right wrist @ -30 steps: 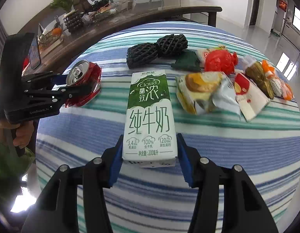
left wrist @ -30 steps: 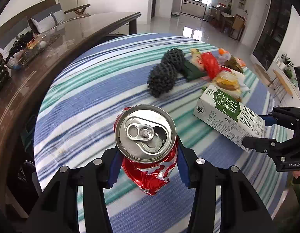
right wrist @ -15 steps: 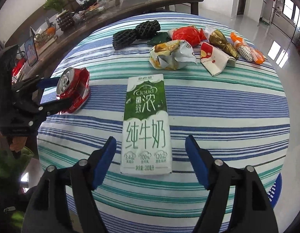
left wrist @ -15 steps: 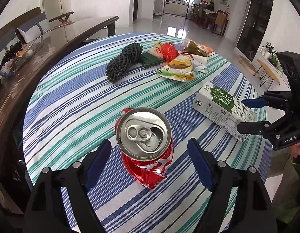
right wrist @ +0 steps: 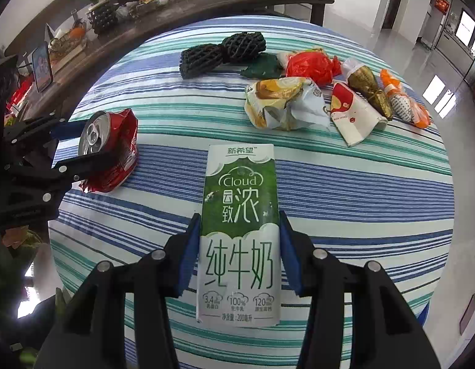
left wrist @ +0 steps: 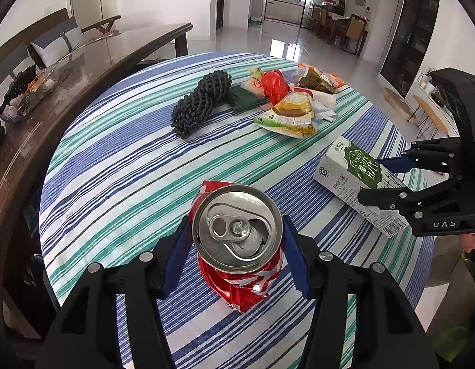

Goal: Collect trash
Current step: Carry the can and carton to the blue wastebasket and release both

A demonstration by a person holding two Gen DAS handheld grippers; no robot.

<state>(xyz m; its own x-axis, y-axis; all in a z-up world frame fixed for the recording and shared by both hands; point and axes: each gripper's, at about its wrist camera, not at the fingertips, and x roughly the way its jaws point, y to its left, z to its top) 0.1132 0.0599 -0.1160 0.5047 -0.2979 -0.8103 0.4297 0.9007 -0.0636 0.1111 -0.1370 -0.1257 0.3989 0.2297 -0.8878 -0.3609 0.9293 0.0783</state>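
My left gripper point(left wrist: 237, 252) is shut on a crushed red soda can point(left wrist: 239, 240), blue pads pressing both sides; the can lies near the table's near edge and also shows in the right wrist view point(right wrist: 109, 150). My right gripper point(right wrist: 239, 255) is shut on a green and white milk carton point(right wrist: 240, 215), which lies flat on the striped cloth; it also shows in the left wrist view point(left wrist: 357, 178). The left gripper point(right wrist: 68, 144) shows at the left of the right wrist view, the right gripper point(left wrist: 388, 175) at the right of the left wrist view.
The round table has a blue, green and white striped cloth point(left wrist: 129, 160). Farther back lie black foam netting point(left wrist: 200, 104), a yellow snack bag point(left wrist: 292, 113), a red plastic bag point(right wrist: 311, 66) and several other wrappers. A dark wooden table point(left wrist: 53, 92) stands at the left.
Half a second ago both grippers stood open around the can and the carton. Now both have shut on them, and both cameras sit closer to the table.
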